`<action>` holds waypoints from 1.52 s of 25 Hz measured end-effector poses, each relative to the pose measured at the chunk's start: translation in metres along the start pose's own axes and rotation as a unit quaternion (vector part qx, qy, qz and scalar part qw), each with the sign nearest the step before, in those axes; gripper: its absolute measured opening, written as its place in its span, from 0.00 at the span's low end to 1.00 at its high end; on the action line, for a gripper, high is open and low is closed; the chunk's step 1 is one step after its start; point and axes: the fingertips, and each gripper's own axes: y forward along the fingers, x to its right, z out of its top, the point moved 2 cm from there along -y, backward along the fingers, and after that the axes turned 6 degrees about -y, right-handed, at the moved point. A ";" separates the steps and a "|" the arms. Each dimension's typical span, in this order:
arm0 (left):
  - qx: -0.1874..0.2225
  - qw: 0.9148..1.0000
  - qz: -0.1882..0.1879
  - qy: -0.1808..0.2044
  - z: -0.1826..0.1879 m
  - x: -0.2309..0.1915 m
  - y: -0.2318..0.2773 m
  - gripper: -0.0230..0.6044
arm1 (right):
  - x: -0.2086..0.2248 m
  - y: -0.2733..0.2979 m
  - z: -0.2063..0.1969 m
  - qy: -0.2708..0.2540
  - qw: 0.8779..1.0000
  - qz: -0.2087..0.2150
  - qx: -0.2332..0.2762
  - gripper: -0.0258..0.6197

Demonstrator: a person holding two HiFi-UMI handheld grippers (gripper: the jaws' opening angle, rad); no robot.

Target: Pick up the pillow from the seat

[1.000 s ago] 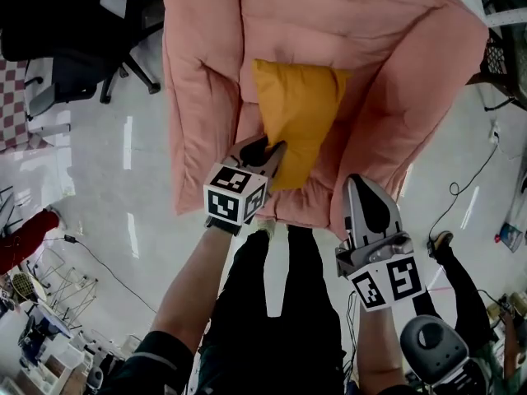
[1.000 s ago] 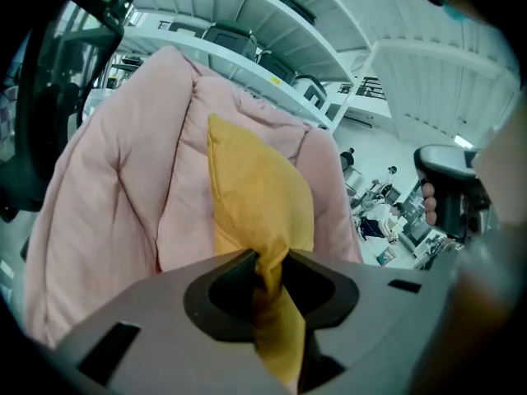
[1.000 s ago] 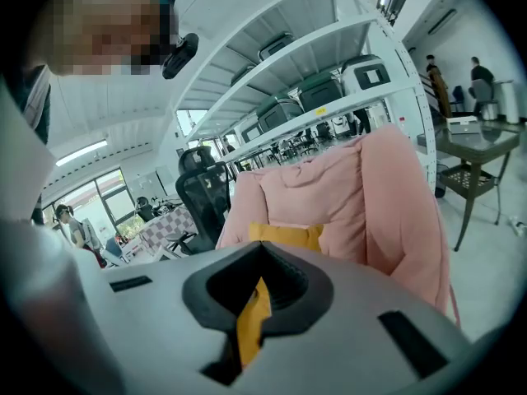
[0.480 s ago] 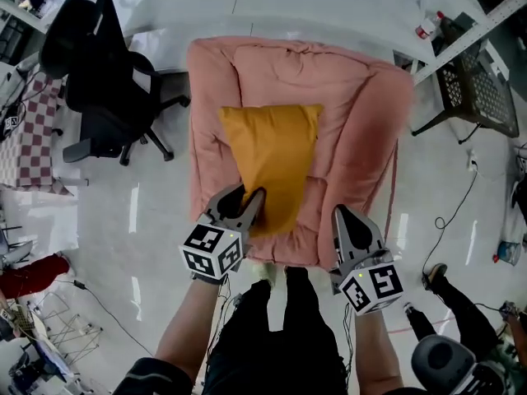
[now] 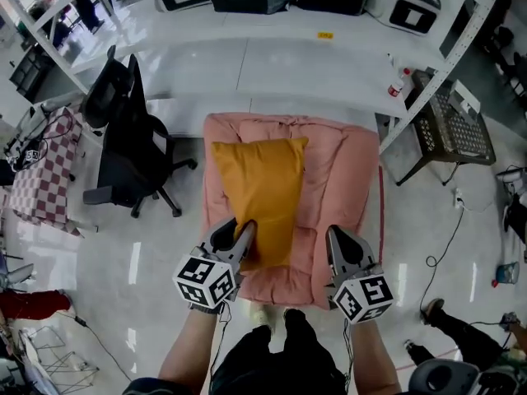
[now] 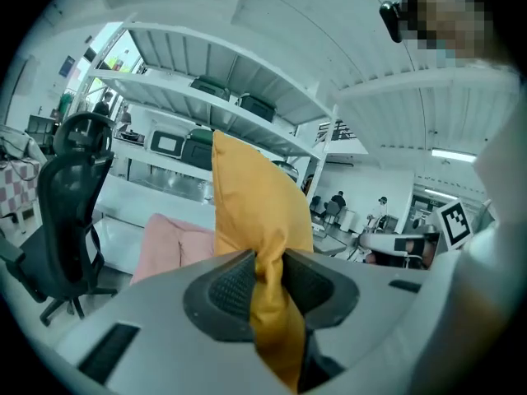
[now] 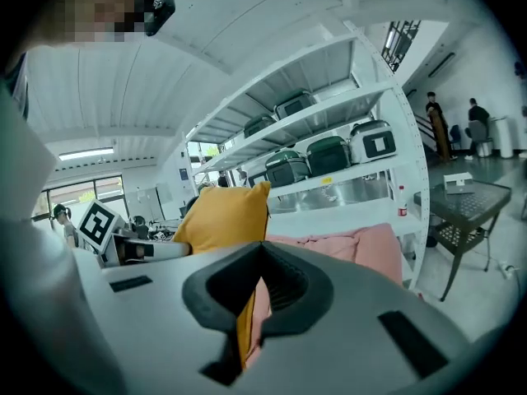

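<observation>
A mustard-yellow pillow (image 5: 259,192) hangs over the pink padded seat (image 5: 346,171). My left gripper (image 5: 239,230) is shut on its near corner. In the left gripper view the yellow cloth (image 6: 251,212) is pinched between the dark pads (image 6: 235,290) and rises upright beyond them. My right gripper (image 5: 339,237) is just right of the pillow, over the seat's front edge, shut on nothing. The right gripper view shows the pillow (image 7: 222,212) to its left and the pink seat (image 7: 370,245) beyond the jaws (image 7: 262,290).
A black office chair (image 5: 132,151) stands left of the seat. A dark mesh table (image 5: 457,126) and a white shelf frame (image 5: 449,52) are at the right. A checkered cloth (image 5: 41,167) lies far left. A cable (image 5: 449,237) runs over the glossy floor.
The left gripper has risen with the pillow, which now hangs off the seat. The view has pulled back, so the seat looks smaller and the shelves show.
</observation>
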 end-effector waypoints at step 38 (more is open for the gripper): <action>0.219 0.971 -0.002 0.093 0.222 0.087 -0.168 0.20 | -0.077 -0.057 0.248 -0.120 0.979 -0.005 0.164 0.04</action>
